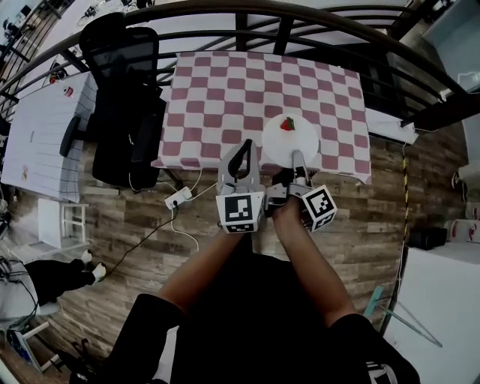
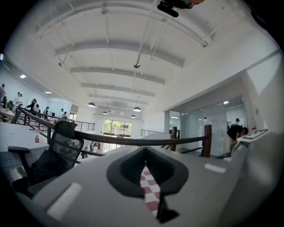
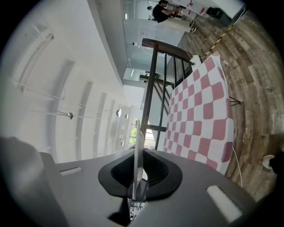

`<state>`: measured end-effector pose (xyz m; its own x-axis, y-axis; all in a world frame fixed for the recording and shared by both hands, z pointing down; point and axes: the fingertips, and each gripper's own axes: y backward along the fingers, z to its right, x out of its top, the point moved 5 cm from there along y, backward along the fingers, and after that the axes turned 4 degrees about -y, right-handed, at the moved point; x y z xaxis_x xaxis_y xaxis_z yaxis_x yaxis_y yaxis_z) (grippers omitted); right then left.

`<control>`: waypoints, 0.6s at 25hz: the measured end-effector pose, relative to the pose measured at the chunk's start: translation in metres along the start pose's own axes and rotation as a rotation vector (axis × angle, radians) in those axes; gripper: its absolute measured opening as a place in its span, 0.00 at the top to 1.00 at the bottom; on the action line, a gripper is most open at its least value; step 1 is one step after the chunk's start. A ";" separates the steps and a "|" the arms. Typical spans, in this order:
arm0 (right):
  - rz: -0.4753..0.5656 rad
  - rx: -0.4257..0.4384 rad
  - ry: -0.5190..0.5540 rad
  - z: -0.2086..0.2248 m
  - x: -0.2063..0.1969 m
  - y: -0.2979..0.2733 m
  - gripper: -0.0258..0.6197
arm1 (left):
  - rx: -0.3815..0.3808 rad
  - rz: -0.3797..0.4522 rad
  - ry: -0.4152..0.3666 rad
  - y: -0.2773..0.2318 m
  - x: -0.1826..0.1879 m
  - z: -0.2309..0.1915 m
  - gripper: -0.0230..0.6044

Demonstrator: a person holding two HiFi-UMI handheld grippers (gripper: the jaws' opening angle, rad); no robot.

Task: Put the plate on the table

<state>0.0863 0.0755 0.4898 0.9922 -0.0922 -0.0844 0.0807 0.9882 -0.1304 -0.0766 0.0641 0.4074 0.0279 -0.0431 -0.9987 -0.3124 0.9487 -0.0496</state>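
Note:
A round white plate (image 1: 290, 139) with a red strawberry (image 1: 287, 124) on it is at the near edge of the table (image 1: 225, 97), which wears a pink-and-white checked cloth. My right gripper (image 1: 298, 159) is shut on the plate's near rim. In the right gripper view the plate (image 3: 136, 150) shows edge-on between the jaws of the right gripper (image 3: 136, 188). Whether the plate rests on the cloth or hangs just above it, I cannot tell. My left gripper (image 1: 241, 150) is beside it to the left, shut and holding nothing; the left gripper (image 2: 148, 188) leaves only a thin slit onto the cloth.
A black office chair (image 1: 124, 97) stands against the table's left side. A dark curved railing (image 1: 300, 19) runs behind the table. A white power strip (image 1: 178, 198) with cables lies on the wooden floor. A white desk (image 1: 41, 139) stands at far left.

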 end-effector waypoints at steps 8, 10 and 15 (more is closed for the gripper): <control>0.023 0.028 -0.035 -0.006 -0.018 -0.052 0.93 | -0.042 0.014 0.014 -0.040 -0.003 -0.036 0.95; 0.026 0.049 -0.040 -0.006 -0.019 -0.060 0.93 | -0.065 0.011 0.035 -0.046 -0.005 -0.039 0.95; 0.016 0.081 -0.021 -0.005 -0.026 -0.072 0.93 | -0.086 -0.019 0.073 -0.053 -0.014 -0.048 0.95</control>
<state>0.0539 0.0064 0.4961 0.9951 -0.0750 -0.0647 0.0719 0.9962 -0.0484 -0.1063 -0.0005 0.4236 -0.0341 -0.0868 -0.9956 -0.3928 0.9172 -0.0665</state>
